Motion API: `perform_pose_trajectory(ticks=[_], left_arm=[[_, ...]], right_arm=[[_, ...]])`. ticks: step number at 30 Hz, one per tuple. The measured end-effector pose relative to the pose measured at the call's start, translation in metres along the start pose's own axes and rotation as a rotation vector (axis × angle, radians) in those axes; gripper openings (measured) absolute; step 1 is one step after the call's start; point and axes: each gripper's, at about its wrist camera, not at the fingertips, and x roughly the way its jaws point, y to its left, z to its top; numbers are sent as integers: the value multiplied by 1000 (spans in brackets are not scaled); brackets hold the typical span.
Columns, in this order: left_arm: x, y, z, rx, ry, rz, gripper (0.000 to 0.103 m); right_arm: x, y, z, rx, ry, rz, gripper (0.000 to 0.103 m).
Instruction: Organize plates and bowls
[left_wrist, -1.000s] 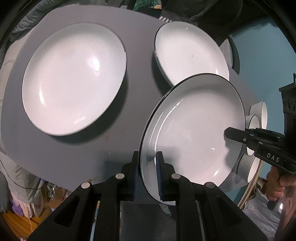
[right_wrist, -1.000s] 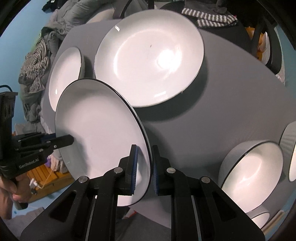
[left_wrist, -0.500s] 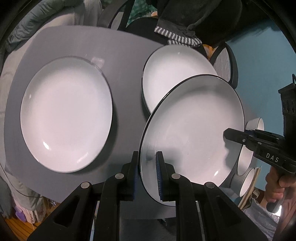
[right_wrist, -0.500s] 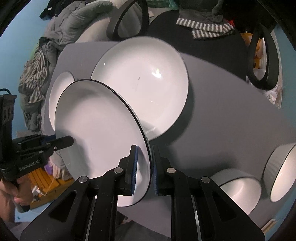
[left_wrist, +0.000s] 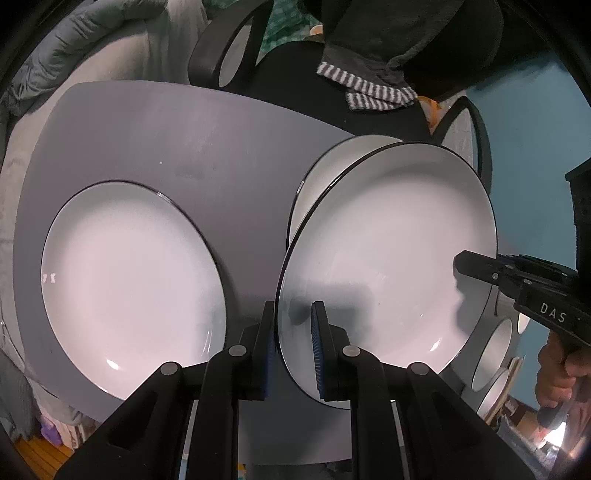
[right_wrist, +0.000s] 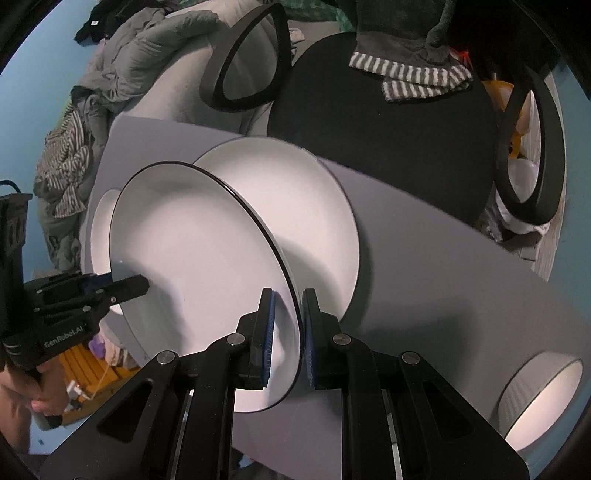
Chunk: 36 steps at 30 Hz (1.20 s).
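Observation:
A white plate with a dark rim (left_wrist: 388, 254) (right_wrist: 192, 266) hangs tilted above the grey table (left_wrist: 177, 140), held by both grippers. My left gripper (left_wrist: 293, 332) is shut on its near rim. My right gripper (right_wrist: 286, 325) is shut on the opposite rim and shows in the left wrist view as the right gripper (left_wrist: 476, 267). The left gripper (right_wrist: 129, 288) appears at the left of the right wrist view. Beneath and behind the held plate lies a second plate (left_wrist: 328, 166) (right_wrist: 317, 206), partly hidden. A third plate (left_wrist: 129, 288) (right_wrist: 100, 221) lies flat to the left.
Bowls (left_wrist: 491, 350) stand at the table's right end; one bowl (right_wrist: 543, 398) is at the lower right. Beyond the table's far edge is a black chair (right_wrist: 369, 110) with a striped cloth (right_wrist: 417, 77). A hand (left_wrist: 557, 373) grips the right tool.
Both grippers have carried the held plate across the table toward its far edge. It now hangs over the second plate, and the chair has come into view.

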Motion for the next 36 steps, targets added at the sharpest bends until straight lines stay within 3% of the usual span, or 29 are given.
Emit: perform_pose_trajectory(ticks=[9, 25, 31, 36], left_arm=[[11, -8, 21, -20, 27, 38, 16], [22, -17, 29, 16, 65, 92, 17], [24, -17, 34, 16, 74, 86, 19], [25, -20, 33, 25, 68, 90, 27]], right_arm=[[13, -10, 20, 14, 25, -8, 16], [23, -17, 32, 63, 65, -42, 17], [28, -10, 37, 74, 136, -105, 24], [31, -2, 39, 64, 174, -146, 35]])
